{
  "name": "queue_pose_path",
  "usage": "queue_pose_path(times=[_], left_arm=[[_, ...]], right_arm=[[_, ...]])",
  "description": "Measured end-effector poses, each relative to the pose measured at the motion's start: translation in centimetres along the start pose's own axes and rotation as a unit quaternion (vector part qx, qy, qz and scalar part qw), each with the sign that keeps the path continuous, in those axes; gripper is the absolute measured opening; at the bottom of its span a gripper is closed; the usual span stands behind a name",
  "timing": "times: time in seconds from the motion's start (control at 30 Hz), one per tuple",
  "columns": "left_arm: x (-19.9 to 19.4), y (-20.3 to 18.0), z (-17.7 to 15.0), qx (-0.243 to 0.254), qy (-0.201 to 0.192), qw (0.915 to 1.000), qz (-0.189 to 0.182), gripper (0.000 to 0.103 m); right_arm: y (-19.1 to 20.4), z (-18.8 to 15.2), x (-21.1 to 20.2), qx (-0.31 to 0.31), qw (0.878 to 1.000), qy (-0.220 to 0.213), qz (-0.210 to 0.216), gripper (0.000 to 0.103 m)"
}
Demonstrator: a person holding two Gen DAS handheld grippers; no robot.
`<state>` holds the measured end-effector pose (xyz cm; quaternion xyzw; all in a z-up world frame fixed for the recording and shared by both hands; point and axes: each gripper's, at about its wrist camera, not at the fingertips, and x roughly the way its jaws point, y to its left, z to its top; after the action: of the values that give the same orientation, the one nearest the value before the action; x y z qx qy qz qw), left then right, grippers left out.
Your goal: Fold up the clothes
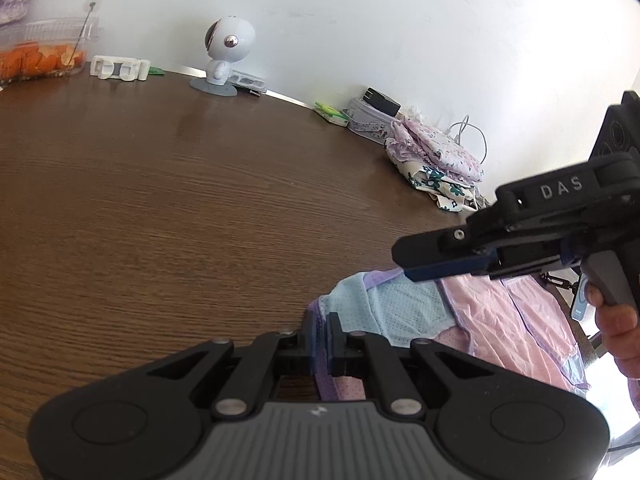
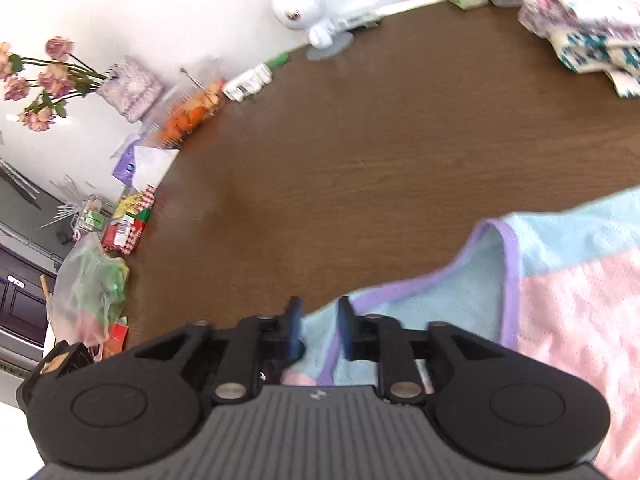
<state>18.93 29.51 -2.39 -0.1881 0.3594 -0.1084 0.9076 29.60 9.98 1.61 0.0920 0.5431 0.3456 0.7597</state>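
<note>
In the left wrist view, the left gripper [image 1: 320, 338] has its fingers drawn close on the purple-trimmed edge of the garment [image 1: 500, 320], pinching it; the garment, pink and light-blue mesh, lies on the near right part of the wooden table [image 1: 180, 200]. The right gripper [image 1: 424, 266] reaches in from the right above the garment, held by a hand [image 1: 618, 332]; from this side I cannot tell how its jaws stand. At the far left a clear plastic box [image 1: 44, 52] holds orange pieces, with a thin rod standing in it. Along the wall stand a white clip [image 1: 118, 67], a white robot figure [image 1: 228, 52] on a grey base, a green pack [image 1: 330, 112] and a patterned tin [image 1: 370, 122] with a black block on its lid. Beside the tin lies a stack of folded clothes [image 1: 436, 160], floral lilac on top. In the right wrist view, the right gripper [image 2: 319, 330] has its fingers a little apart with a blue, purple-edged fold of the garment [image 2: 560, 288] between them; whether the pads touch the cloth is unclear. The same clear box [image 2: 192, 112] of orange pieces sits at the table edge, near pink roses [image 2: 40, 80], a wire basket [image 2: 90, 216] of small packs and a plastic bag [image 2: 90, 288] of green stuff. The folded stack [image 2: 592, 20] is at the top right.
</note>
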Motion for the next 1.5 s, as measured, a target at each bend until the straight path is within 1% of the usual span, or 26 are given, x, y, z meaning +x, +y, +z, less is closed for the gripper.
queue_pose_path(times=[0.1,0.2,0.27,0.33,0.4,0.43,0.57,0.63,0.73,0.77,0.8,0.83,0.87,0.9,0.93,0.97,1.0,1.03,1.1,1.13,1.17,1.2,1.33,1.4,1.43,1.5], left_arm=[[0.1,0.2,0.2,-0.007,0.002,1.0,0.0,0.004],[0.1,-0.2,0.2,-0.002,-0.001,0.9999,0.011,0.004],[0.1,-0.5,0.2,0.0,-0.001,0.9999,0.017,0.004],[0.2,-0.5,0.2,-0.003,-0.002,0.9998,0.02,0.003],[0.2,-0.5,0.2,-0.007,-0.003,0.9997,0.022,0.003],[0.2,-0.6,0.3,-0.006,-0.002,0.9997,0.025,0.002],[0.3,-1.6,0.6,0.007,0.001,0.9982,0.06,0.001],[0.4,-2.2,0.8,0.014,0.001,0.997,0.076,0.001],[0.5,-2.7,0.9,0.016,0.001,0.9951,0.098,0.001],[0.5,-2.8,0.9,0.014,0.0,0.9947,0.102,0.001],[0.4,-2.8,0.9,0.011,-0.002,0.995,0.099,0.001],[0.1,-2.8,0.9,0.005,-0.005,0.9955,0.094,0.004],[-0.4,-2.8,0.9,-0.004,-0.01,0.9956,0.093,0.008],[-0.9,-2.9,1.0,-0.011,-0.017,0.9955,0.093,0.016],[-1.4,-3.1,1.0,-0.011,-0.023,0.995,0.096,0.028],[-2.0,-3.5,0.9,-0.006,-0.024,0.995,0.097,0.036],[-2.6,-3.8,0.9,-0.002,-0.026,0.995,0.097,0.05],[-3.2,-4.2,0.8,0.003,-0.026,0.995,0.097,0.061],[-4.2,-5.5,0.2,0.017,-0.024,0.9953,0.092,0.069],[-4.6,-6.3,-0.2,0.027,-0.022,0.9957,0.085,0.075],[-5.0,-7.1,-0.7,0.038,-0.017,0.996,0.079,0.079],[-5.2,-7.9,-1.2,0.049,-0.012,0.9959,0.075,0.085],[-5.1,-11.7,-3.4,0.102,0.007,0.9925,0.068,0.086],[-4.8,-13.4,-4.4,0.125,0.014,0.9898,0.065,0.086],[-4.6,-14.1,-4.8,0.136,0.016,0.9884,0.065,0.084],[-3.5,-15.3,-5.5,0.152,0.023,0.985,0.077,0.074]], right_arm=[[-0.2,-0.5,0.4,-0.002,1.0,0.019,-0.006,0.036],[0.0,-1.2,1.2,-0.007,1.0,0.02,0.002,0.035],[0.0,-1.4,1.7,-0.007,1.0,0.013,-0.009,0.035],[-0.1,-1.6,2.4,0.003,1.0,0.015,-0.006,0.025],[0.0,-1.9,3.2,0.006,1.0,0.021,-0.007,0.006],[0.3,-2.1,3.4,-0.005,1.0,0.023,-0.015,0.002],[1.7,-2.4,2.6,-0.035,0.998,-0.011,-0.047,0.002],[2.8,-2.5,2.1,-0.066,0.996,-0.031,-0.059,0.002],[4.4,-3.1,1.9,-0.13,0.987,-0.044,-0.079,0.003],[4.8,-3.3,1.9,-0.147,0.984,-0.048,-0.087,0.008],[4.6,-3.4,1.4,-0.149,0.984,-0.047,-0.084,0.019],[4.5,-3.5,1.0,-0.15,0.984,-0.047,-0.081,0.029],[4.0,-3.5,0.0,-0.141,0.986,-0.052,-0.071,0.042],[3.4,-3.5,-1.1,-0.133,0.988,-0.056,-0.061,0.042],[2.8,-3.4,-2.4,-0.128,0.989,-0.059,-0.049,0.042],[2.1,-3.5,-3.8,-0.126,0.989,-0.06,-0.04,0.046],[1.3,-3.6,-5.2,-0.123,0.99,-0.058,-0.033,0.055],[0.5,-3.7,-6.6,-0.124,0.99,-0.055,-0.029,0.059],[-0.7,-4.6,-9.2,-0.153,0.986,-0.052,-0.031,0.072],[-1.3,-5.3,-10.3,-0.171,0.983,-0.051,-0.042,0.076],[-2.0,-6.1,-11.3,-0.187,0.979,-0.051,-0.058,0.082],[-2.9,-7.0,-12.1,-0.199,0.976,-0.047,-0.074,0.083],[-7.2,-10.8,-14.4,-0.204,0.973,-0.024,-0.102,0.086],[-8.9,-12.7,-15.4,-0.205,0.972,-0.031,-0.108,0.087],[-9.8,-13.5,-15.9,-0.205,0.971,-0.038,-0.113,0.087],[-11.8,-15.0,-17.1,-0.199,0.97,-0.057,-0.124,0.087]])
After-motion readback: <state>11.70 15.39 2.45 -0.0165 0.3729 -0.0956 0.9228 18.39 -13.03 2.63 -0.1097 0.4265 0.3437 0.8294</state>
